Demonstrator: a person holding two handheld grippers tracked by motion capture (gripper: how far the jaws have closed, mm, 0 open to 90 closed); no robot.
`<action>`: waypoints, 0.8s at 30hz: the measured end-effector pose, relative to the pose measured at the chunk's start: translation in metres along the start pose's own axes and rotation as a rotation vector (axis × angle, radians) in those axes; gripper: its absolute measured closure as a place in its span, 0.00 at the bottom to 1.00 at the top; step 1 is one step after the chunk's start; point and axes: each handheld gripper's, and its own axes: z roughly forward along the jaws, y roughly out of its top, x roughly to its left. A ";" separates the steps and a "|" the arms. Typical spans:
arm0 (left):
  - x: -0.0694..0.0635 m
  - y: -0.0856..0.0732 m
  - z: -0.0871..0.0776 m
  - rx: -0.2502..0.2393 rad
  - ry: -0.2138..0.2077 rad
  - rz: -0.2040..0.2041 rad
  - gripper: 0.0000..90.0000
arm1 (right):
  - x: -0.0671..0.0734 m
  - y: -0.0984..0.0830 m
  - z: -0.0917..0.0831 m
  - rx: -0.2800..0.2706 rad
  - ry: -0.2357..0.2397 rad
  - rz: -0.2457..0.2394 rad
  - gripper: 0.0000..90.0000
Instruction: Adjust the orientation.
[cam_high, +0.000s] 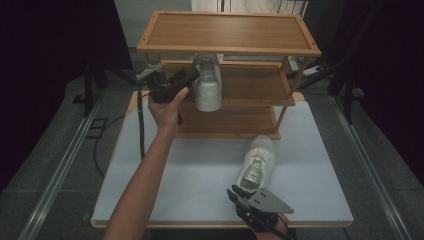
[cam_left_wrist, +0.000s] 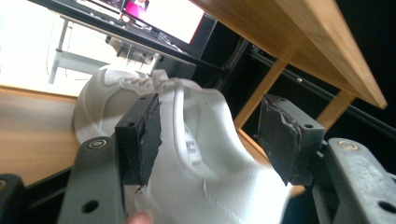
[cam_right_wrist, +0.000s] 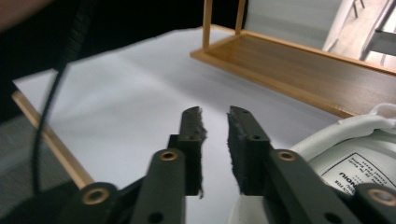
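Two white shoes in play. Left gripper (cam_high: 192, 75) reaches to the middle shelf (cam_high: 250, 82) of the rack (cam_high: 230, 32); its jaws stand wide, straddling the heel of the shelf shoe (cam_left_wrist: 196, 140). One pad (cam_left_wrist: 140, 135) sits against the shoe's side, the other stands clear of it, so no grip. That shoe rests on the shelf, toe pointing away from the tool. Right gripper (cam_high: 236, 192) hovers low over the table (cam_high: 200, 170), jaws narrow, nothing between them. Table shoe (cam_high: 257, 160) lies just ahead of it, heel nearest the jaws.
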 end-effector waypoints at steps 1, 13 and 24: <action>0.000 -0.001 -0.004 0.004 0.001 0.007 0.43 | 0.001 -0.002 0.004 0.012 -0.002 -0.010 0.90; 0.003 -0.023 -0.033 0.044 -0.043 0.011 0.42 | 0.011 -0.018 0.028 0.126 -0.191 -0.192 0.99; 0.003 -0.052 -0.069 0.121 -0.074 0.054 0.40 | -0.008 -0.037 -0.016 0.124 -0.241 -0.120 0.98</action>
